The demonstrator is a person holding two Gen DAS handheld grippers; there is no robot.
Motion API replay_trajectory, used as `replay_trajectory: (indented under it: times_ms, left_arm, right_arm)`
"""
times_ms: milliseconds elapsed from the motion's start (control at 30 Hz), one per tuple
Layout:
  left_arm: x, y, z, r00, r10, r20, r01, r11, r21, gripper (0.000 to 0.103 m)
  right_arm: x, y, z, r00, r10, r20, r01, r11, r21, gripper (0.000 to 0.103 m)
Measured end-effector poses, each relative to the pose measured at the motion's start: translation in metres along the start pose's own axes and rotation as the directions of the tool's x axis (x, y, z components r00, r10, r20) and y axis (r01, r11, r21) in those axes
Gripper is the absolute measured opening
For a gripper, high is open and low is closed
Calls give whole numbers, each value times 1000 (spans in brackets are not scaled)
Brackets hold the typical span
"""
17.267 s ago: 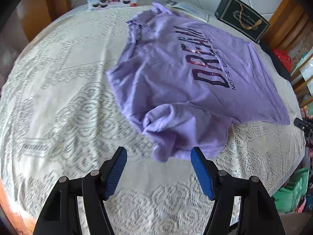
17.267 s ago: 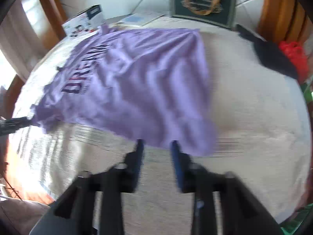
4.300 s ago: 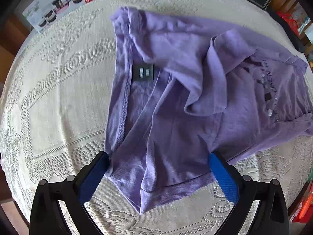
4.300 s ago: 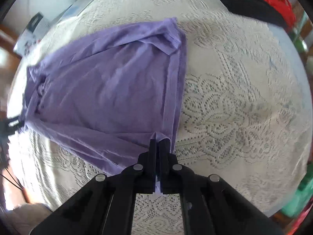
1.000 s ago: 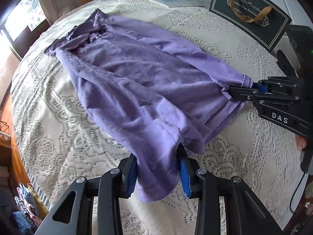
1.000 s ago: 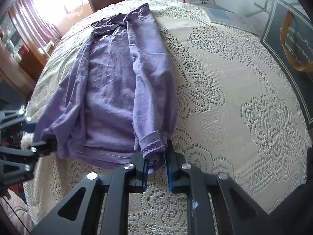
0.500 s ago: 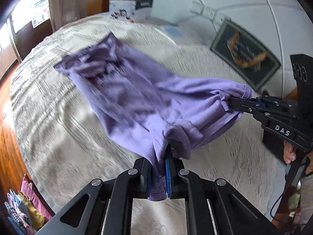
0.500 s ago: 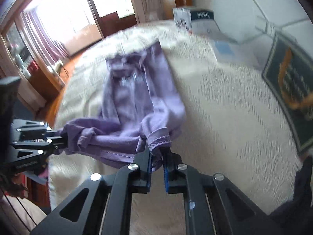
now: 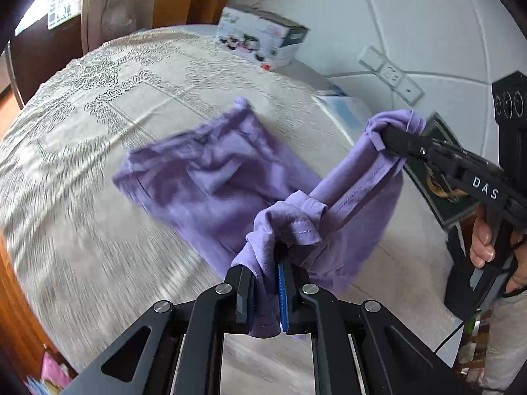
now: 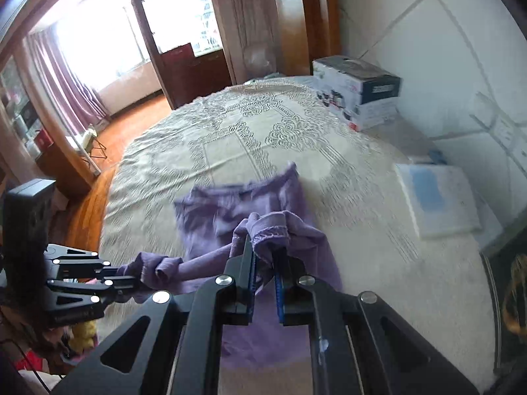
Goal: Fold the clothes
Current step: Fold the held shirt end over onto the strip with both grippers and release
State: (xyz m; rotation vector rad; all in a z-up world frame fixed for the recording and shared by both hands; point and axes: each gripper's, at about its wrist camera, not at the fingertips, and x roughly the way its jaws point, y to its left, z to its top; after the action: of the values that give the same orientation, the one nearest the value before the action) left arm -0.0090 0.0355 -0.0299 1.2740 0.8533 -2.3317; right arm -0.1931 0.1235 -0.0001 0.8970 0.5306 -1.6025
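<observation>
A purple T-shirt (image 9: 210,177) lies partly on the lace-covered table (image 9: 98,105), its near end lifted off the cloth. My left gripper (image 9: 266,276) is shut on one bunched corner of that end. My right gripper (image 10: 265,256) is shut on the other corner; it also shows in the left wrist view (image 9: 388,135), up and to the right. The hem (image 9: 349,197) stretches taut between the two grippers in the air. The far part of the shirt (image 10: 237,204) stays on the table. The left gripper shows at the left of the right wrist view (image 10: 131,279).
A printed carton (image 9: 260,39) stands at the table's far edge by the wall. A white and blue booklet (image 10: 434,197) lies near it. A dark gift bag (image 9: 438,177) stands behind the right gripper. Wall sockets (image 9: 392,75) are on the tiled wall. Wooden floor lies beyond the left edge.
Both grippers have lifted the held end of the shirt higher and carried it toward the far end. Less of the shirt lies flat on the table.
</observation>
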Motion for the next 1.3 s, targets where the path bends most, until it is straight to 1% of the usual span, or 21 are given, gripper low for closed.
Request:
replay_trajectory:
  times_ms: [100, 167, 200, 267, 300, 333, 367, 400, 433, 467, 600, 700, 767, 833, 867, 1000, 1067, 1167, 1200, 1267, 1300]
  left_arm:
    - [20, 44, 40, 999, -14, -39, 13, 1000, -16, 11]
    - [33, 67, 58, 998, -26, -65, 24, 999, -35, 11]
    - [38, 73, 63, 996, -33, -77, 30, 999, -41, 11]
    - [37, 74, 63, 996, -25, -89, 24, 1000, -17, 14]
    - [37, 74, 63, 995, -20, -95, 20, 1000, -2, 18]
    - [36, 74, 63, 995, -14, -100, 16, 1000, 13, 20]
    - [35, 74, 63, 994, -9, -105, 12, 1000, 28, 28]
    - [35, 74, 63, 994, -3, -110, 8, 999, 43, 50]
    - [34, 74, 63, 993, 2, -115, 5, 998, 57, 68]
    - [33, 74, 63, 993, 8, -119, 1, 997, 72, 103]
    - [31, 74, 63, 990, 31, -138, -13, 991, 132, 103]
    - [29, 73, 60, 987, 62, -148, -35, 983, 178, 103]
    - [27, 71, 55, 984, 97, -151, -64, 976, 208, 103]
    - [25, 70, 49, 981, 121, -150, -80, 964, 253, 103]
    - [25, 69, 46, 980, 134, -148, -89, 957, 277, 103]
    - [31, 64, 47, 978, 159, -134, -102, 929, 357, 103]
    - [40, 63, 52, 976, 171, -133, -104, 907, 407, 103]
    - [58, 63, 63, 975, 195, -111, -108, 843, 526, 103]
    - [64, 63, 67, 975, 191, -112, -99, 829, 550, 103]
    - [77, 68, 75, 975, 170, -146, -53, 808, 587, 102]
    - [83, 70, 78, 973, 157, -168, -26, 800, 599, 100]
  right_arm:
    - [51, 0, 35, 998, -18, -54, 20, 999, 27, 9]
    - [82, -4, 47, 995, -12, -95, 17, 998, 57, 9]
    - [96, -6, 52, 993, -7, -115, 15, 997, 71, 9]
    - [125, -10, 63, 988, 4, -155, 12, 995, 101, 13]
    - [135, -13, 66, 986, 1, -167, 19, 992, 122, 16]
    - [143, -17, 68, 984, -6, -176, 32, 989, 147, 34]
    - [147, -21, 69, 985, -13, -173, 43, 985, 170, 66]
    - [146, -25, 69, 987, -11, -159, 41, 981, 190, 80]
    - [142, -28, 69, 990, 6, -138, 24, 976, 217, 94]
    - [137, -31, 68, 992, 18, -121, 12, 972, 236, 96]
    - [108, -35, 58, 996, 0, -85, 23, 961, 277, 96]
    - [82, -36, 29, 990, -91, -110, 120, 945, 305, 96]
    - [67, -37, 4, 978, -148, -147, 191, 921, 339, 96]
    - [51, -37, -25, 970, -174, -172, 228, 895, 383, 95]
    - [42, -37, -40, 965, -186, -185, 247, 880, 405, 92]
    - [22, -27, -94, 954, -195, -228, 287, 814, 505, 92]
    - [21, -20, -111, 954, -181, -240, 287, 779, 558, 92]
    - [28, -4, -129, 952, -175, -252, 298, 724, 622, 92]
    - [32, 2, -134, 951, -176, -254, 302, 701, 646, 92]
    - [40, 21, -140, 948, -183, -259, 314, 656, 687, 91]
    - [45, 29, -140, 948, -186, -260, 318, 637, 702, 89]
